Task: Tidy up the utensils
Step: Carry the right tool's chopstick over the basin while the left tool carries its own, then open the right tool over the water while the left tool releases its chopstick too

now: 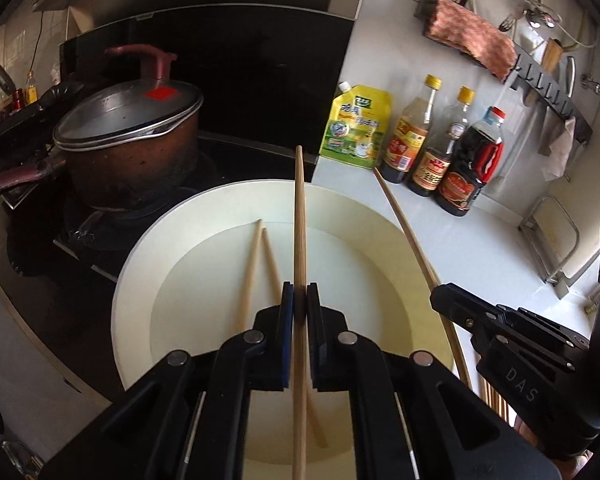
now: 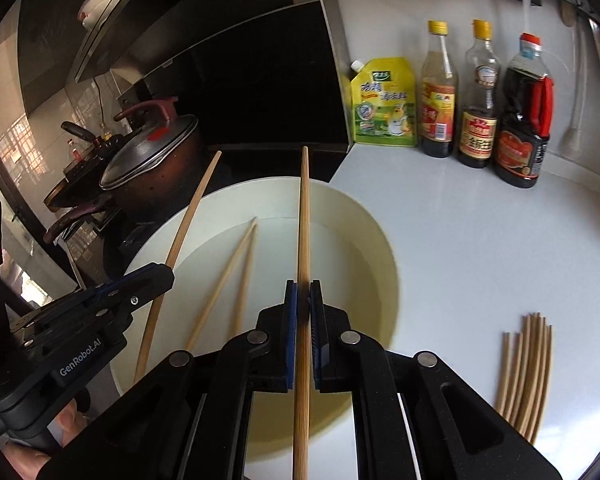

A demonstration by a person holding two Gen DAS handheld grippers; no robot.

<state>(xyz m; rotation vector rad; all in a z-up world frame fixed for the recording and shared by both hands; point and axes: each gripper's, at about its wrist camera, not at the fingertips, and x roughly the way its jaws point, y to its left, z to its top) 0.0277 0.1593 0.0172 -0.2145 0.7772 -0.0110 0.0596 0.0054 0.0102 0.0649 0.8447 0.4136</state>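
My left gripper (image 1: 300,294) is shut on a wooden chopstick (image 1: 299,216) held above a white basin (image 1: 140,256). Two loose chopsticks (image 1: 256,264) lie in the basin. My right gripper (image 2: 303,292) is shut on another chopstick (image 2: 304,216), also over the basin (image 2: 380,240). In the left wrist view the right gripper (image 1: 436,294) shows at right with its chopstick (image 1: 404,216). In the right wrist view the left gripper (image 2: 168,272) shows at left with its chopstick (image 2: 192,208). A bundle of several chopsticks (image 2: 528,368) lies on the counter at right.
A lidded brown pot (image 1: 132,136) stands on the black stove at left. A yellow pouch (image 1: 356,128) and three sauce bottles (image 1: 436,148) stand against the back wall. A rag hangs on a hook rail (image 1: 472,36). The white counter (image 2: 480,240) extends to the right.
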